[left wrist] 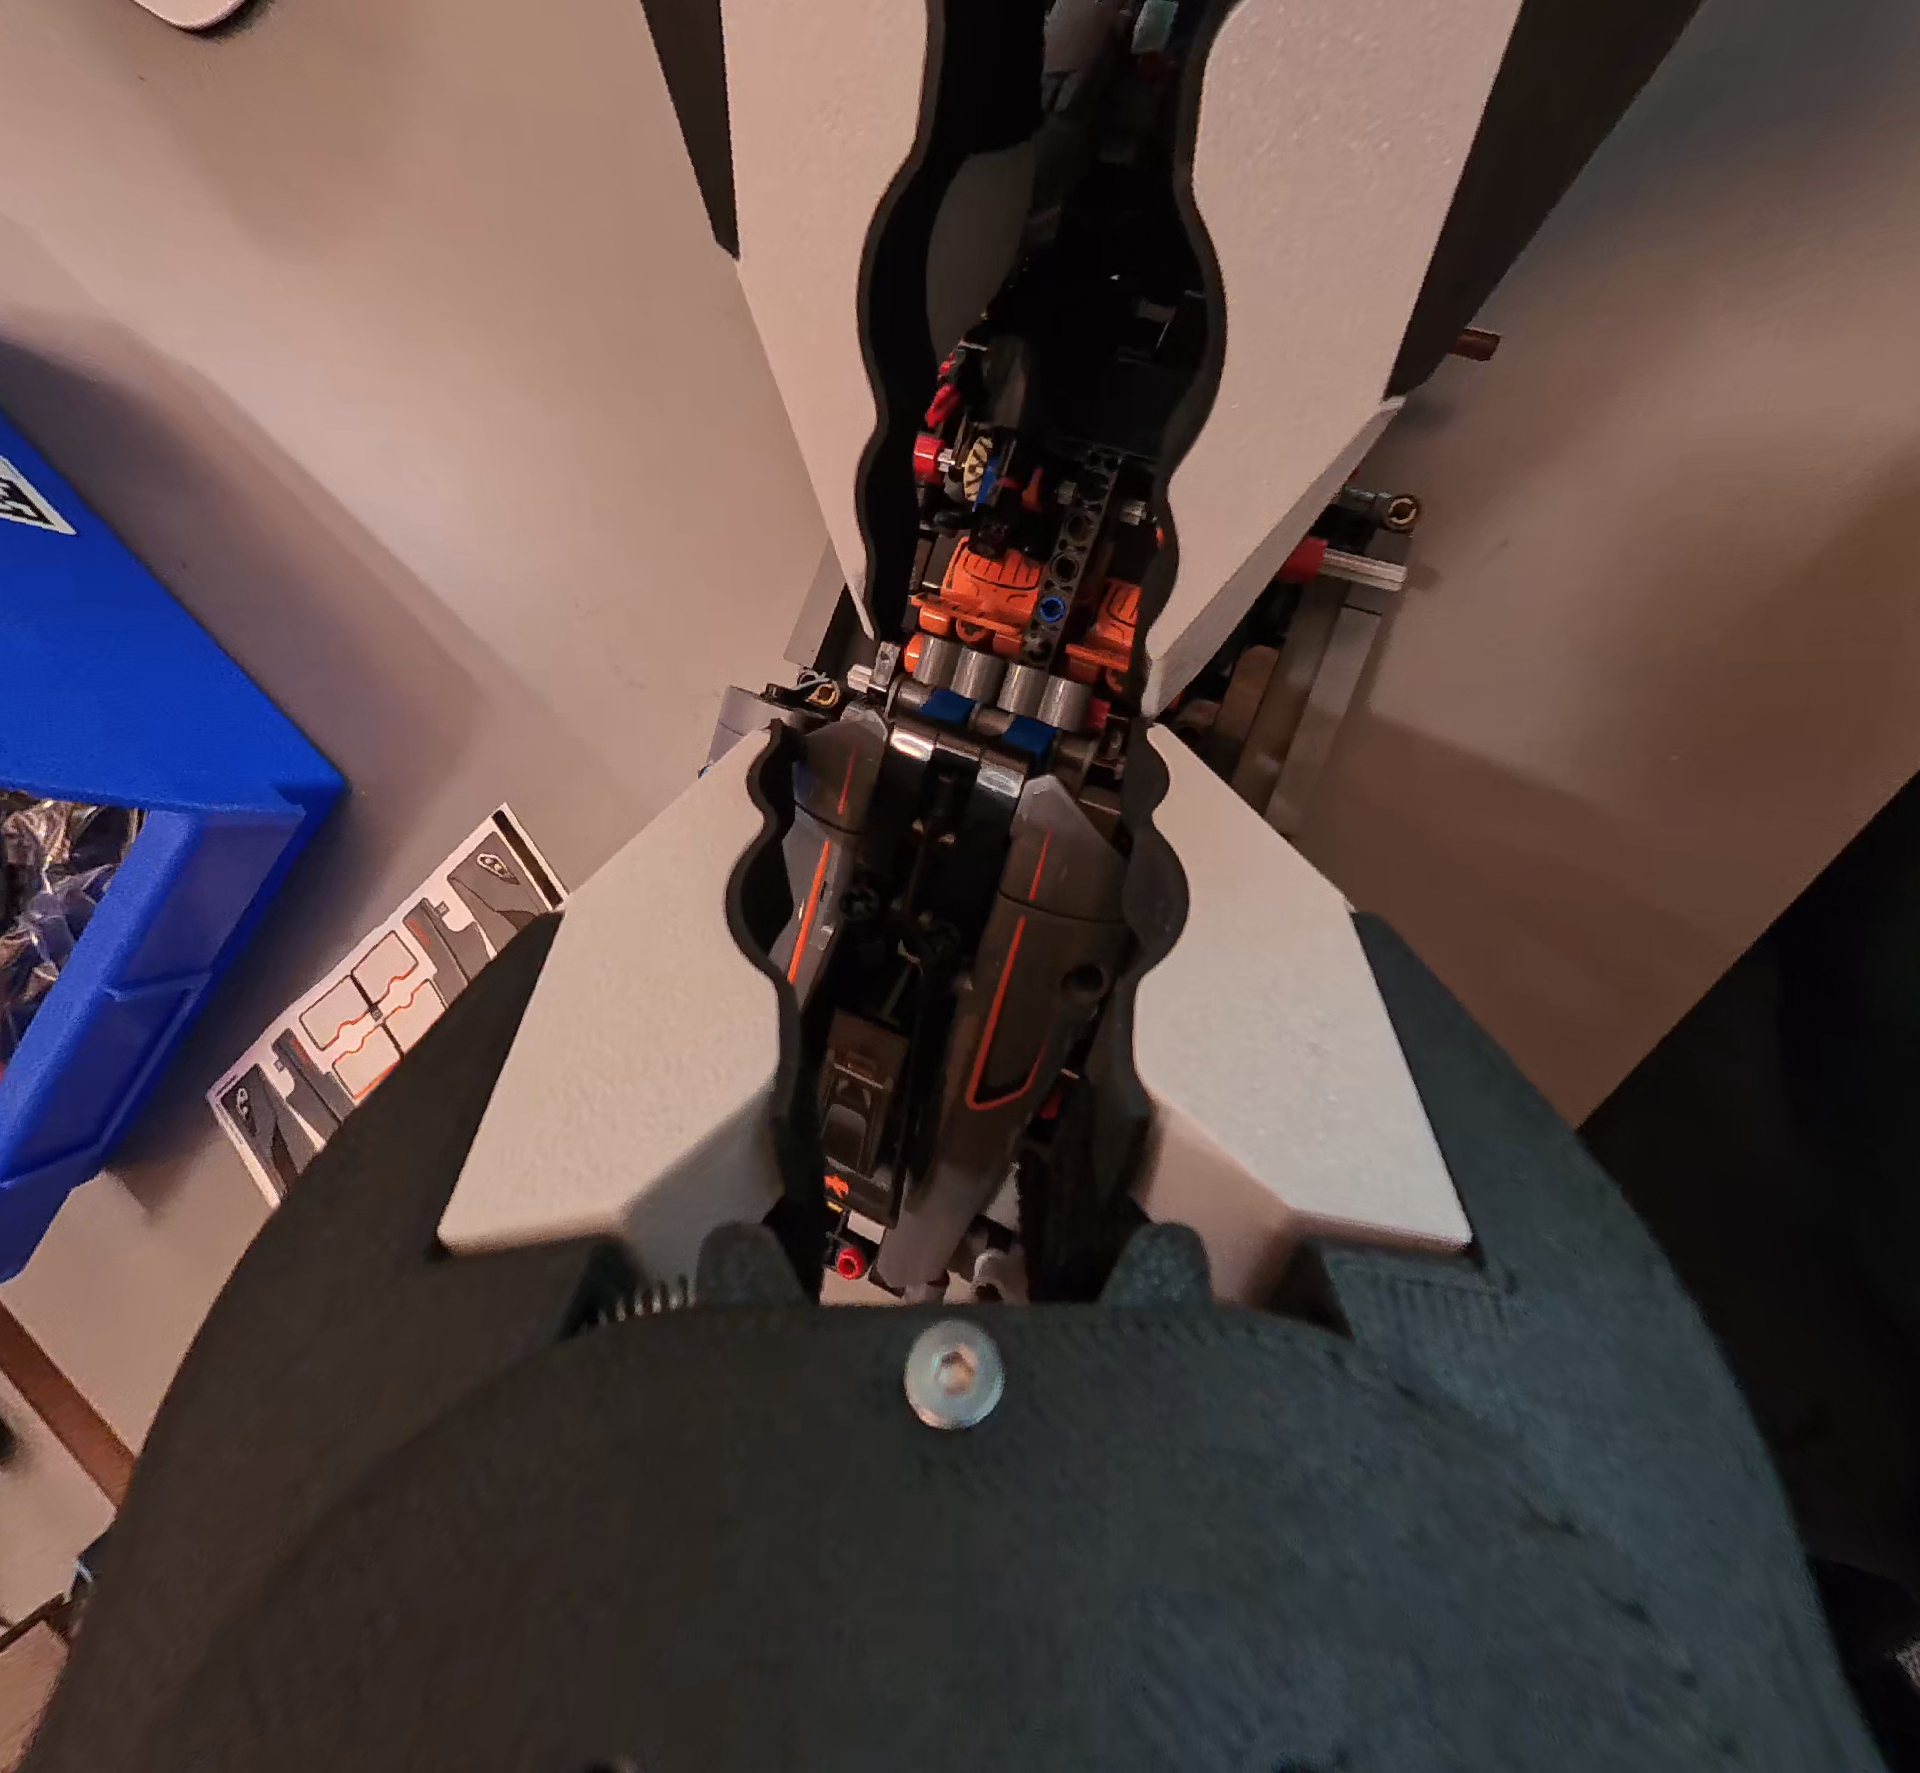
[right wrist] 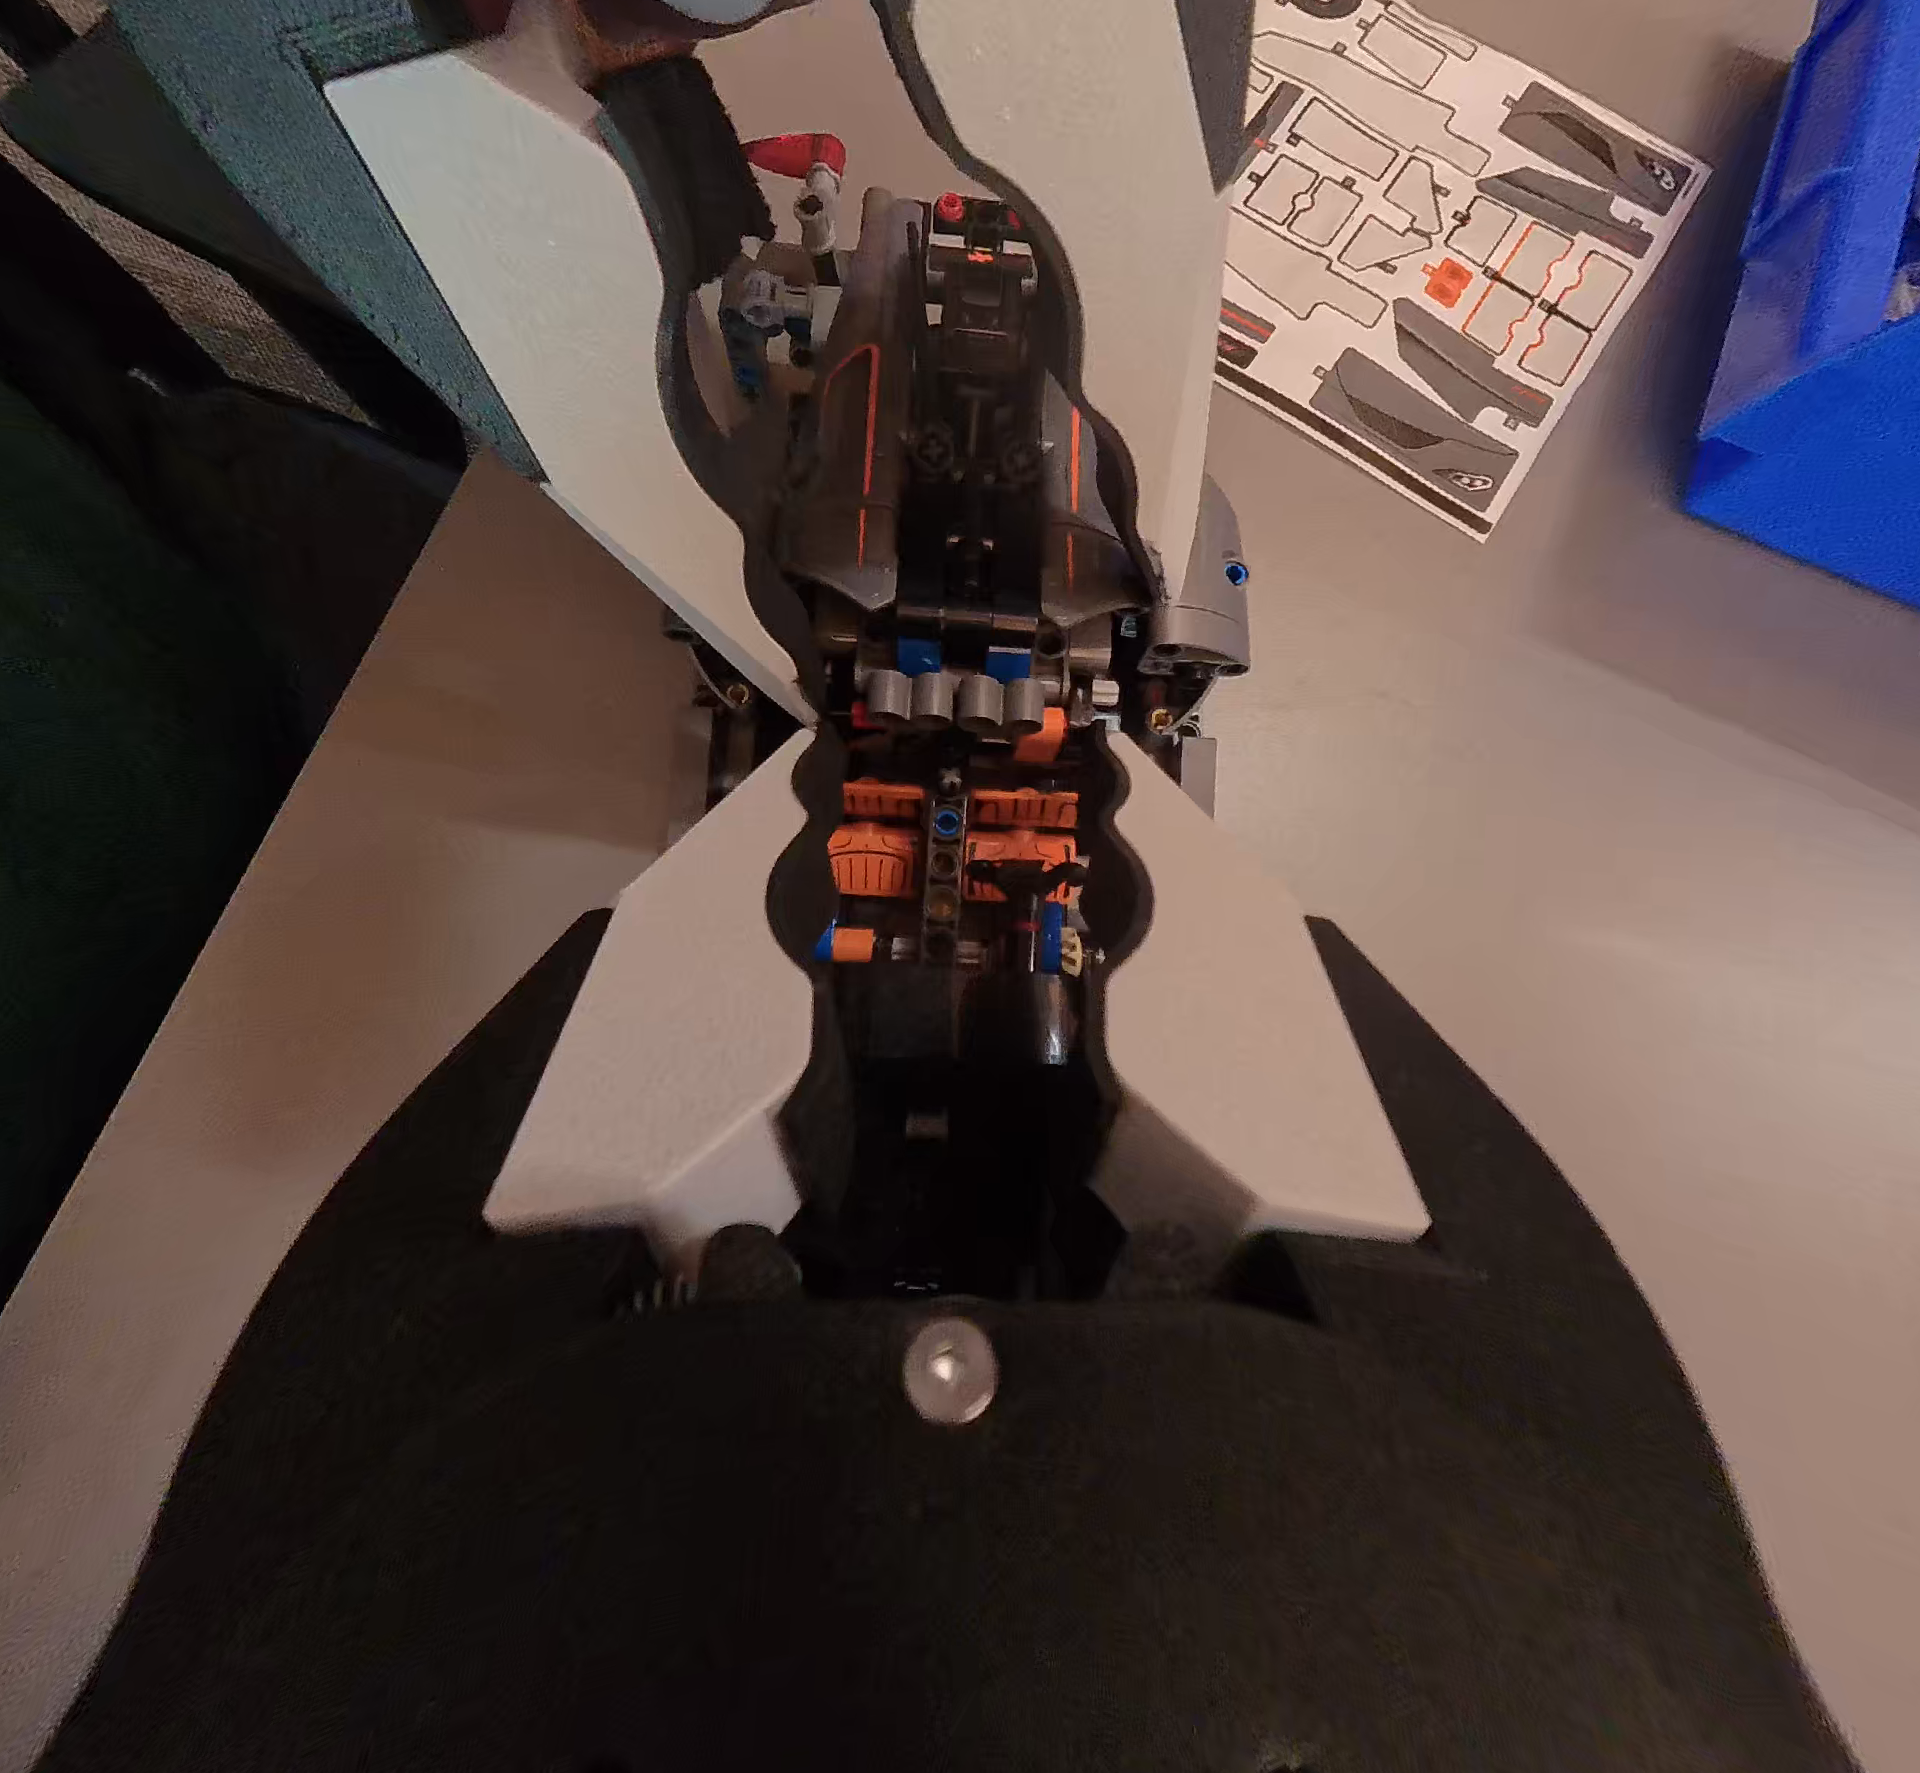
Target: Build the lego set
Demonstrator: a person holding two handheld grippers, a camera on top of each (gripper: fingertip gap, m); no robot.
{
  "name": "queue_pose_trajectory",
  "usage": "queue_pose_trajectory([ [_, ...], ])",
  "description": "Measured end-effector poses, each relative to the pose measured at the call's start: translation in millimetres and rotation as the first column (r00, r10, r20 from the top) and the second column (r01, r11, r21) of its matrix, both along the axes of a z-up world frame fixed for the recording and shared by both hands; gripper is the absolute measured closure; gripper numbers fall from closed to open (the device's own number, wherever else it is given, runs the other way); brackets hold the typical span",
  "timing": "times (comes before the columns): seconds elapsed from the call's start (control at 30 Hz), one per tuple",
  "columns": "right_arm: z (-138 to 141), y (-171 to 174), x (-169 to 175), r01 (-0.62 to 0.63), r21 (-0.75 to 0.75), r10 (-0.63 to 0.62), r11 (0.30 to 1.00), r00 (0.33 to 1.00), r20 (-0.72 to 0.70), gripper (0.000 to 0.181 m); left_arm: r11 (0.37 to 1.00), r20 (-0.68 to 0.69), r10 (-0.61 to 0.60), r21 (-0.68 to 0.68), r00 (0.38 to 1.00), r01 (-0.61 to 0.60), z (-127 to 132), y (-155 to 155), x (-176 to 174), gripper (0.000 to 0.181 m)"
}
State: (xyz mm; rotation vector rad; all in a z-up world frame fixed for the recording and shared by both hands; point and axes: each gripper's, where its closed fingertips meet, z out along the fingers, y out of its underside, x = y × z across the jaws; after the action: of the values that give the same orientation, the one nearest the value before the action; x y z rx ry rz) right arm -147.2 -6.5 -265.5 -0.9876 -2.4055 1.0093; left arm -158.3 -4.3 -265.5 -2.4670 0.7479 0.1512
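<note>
A partly built lego car [left wrist: 1049,954], dark grey and black with orange stripes and orange seats [left wrist: 982,580], lies on the grey table. My left gripper [left wrist: 961,747] is shut on its sloped dark end, one finger on each side. My right gripper [left wrist: 1013,653] comes in from the opposite side, and the two grippers' tips almost meet. In the right wrist view my right gripper [right wrist: 961,736] is shut on the seat end of the car [right wrist: 935,435], and my left gripper [right wrist: 987,653] holds the far end. A small red part [right wrist: 795,154] sticks out at the far left of the car.
A sticker sheet [left wrist: 384,996] lies on the table next to a blue bin [left wrist: 135,788]; both also show in the right wrist view, the sheet [right wrist: 1455,237] and the bin [right wrist: 1818,269]. The table edge [right wrist: 312,788] runs along the left, with dark floor beyond it. The tips of both grippers are at nearly the same place.
</note>
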Motion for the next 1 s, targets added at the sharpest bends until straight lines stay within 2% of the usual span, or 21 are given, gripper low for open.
queue_pose_trajectory([
  [0.03,0,0,0,-0.004,0.0,0.004,1.0,1.0,-0.004,0.137,1.0,-0.002,-0.008,-0.003,1.0,0.008,0,0,0,0.119],
  [0.23,0,0,-1,0.005,-0.037,-0.005,0.999,1.0,0.007,0.136,0.99,-0.081,-0.138,-0.018,0.987,0.137,1,2,7,0.128],
  [0.47,0,0,-2,0.006,-0.053,-0.006,0.999,1.0,-0.007,0.136,0.967,-0.074,-0.24,-0.11,0.968,0.232,-2,1,11,0.133],
  [0.63,0,0,-2,0.002,-0.055,-0.002,0.998,1.0,-0.012,0.136,0.955,-0.025,-0.247,-0.175,0.969,0.239,-5,1,11,0.132],
  [0.87,0,2,-3,-0.002,-0.052,0.002,0.999,1.0,-0.006,0.137,0.956,-0.025,-0.232,-0.191,0.972,0.223,-6,1,11,0.133],
  [0.9,0,5,-5,0.017,-0.038,-0.017,0.999,1.0,-0.011,0.153,0.958,-0.019,-0.228,-0.181,0.973,0.221,-5,2,13,0.135],
  [0.93,-1,9,-8,0.029,-0.016,-0.03,0.999,0.999,-0.027,0.159,0.956,-0.019,-0.23,-0.19,0.973,0.223,-6,1,14,0.134],
  [1.0,-1,9,-7,0.03,-0.022,-0.03,0.999,0.999,-0.021,0.159,0.957,-0.013,-0.228,-0.188,0.974,0.221,-6,1,14,0.134],
])
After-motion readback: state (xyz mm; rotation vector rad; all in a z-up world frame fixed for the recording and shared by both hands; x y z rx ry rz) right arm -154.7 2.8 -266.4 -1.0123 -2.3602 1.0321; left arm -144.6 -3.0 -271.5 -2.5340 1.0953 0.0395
